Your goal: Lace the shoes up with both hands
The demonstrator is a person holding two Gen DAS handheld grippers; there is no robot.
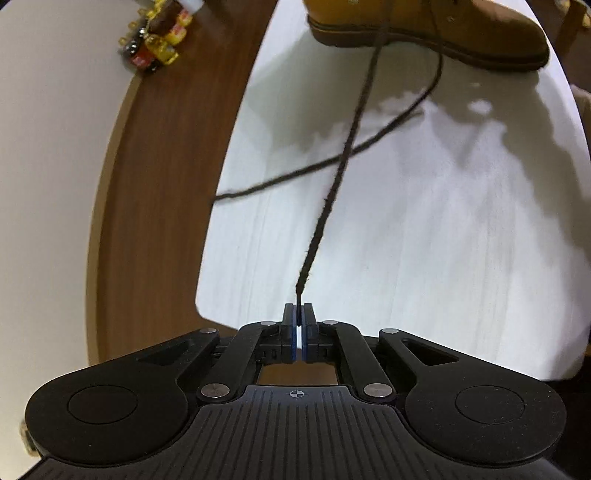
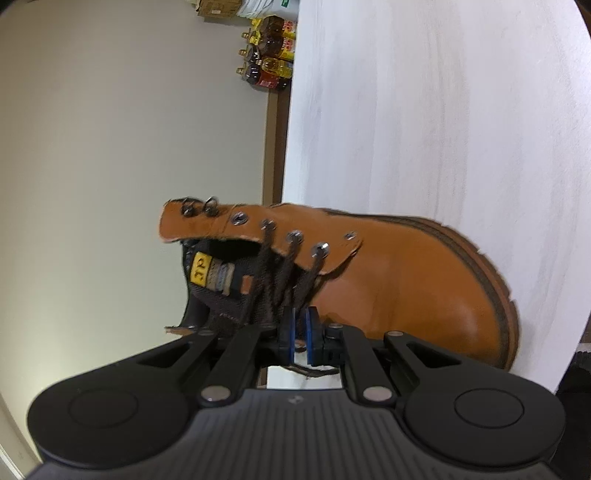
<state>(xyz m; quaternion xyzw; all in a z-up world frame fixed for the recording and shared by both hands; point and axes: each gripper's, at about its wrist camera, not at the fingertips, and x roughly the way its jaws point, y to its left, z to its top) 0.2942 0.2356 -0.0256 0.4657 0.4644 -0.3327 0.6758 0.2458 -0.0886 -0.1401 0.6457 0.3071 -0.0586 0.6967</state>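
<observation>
A tan leather boot stands on the white table at the top of the left wrist view. My left gripper is shut on the tip of its dark brown lace, which runs taut up to the boot. A second lace strand lies slack across the table. In the right wrist view the boot fills the middle, with dark laces crossed through its lower eyelets. My right gripper sits against the laced throat. Its jaws stand slightly apart, and I see nothing pinched between the pads. A loose lace piece hangs beneath it.
The white table has a brown wooden band along its left edge. A cluster of small bottles with yellow caps stands beyond the table; the right wrist view shows the bottles at the top. A plain wall lies behind the boot.
</observation>
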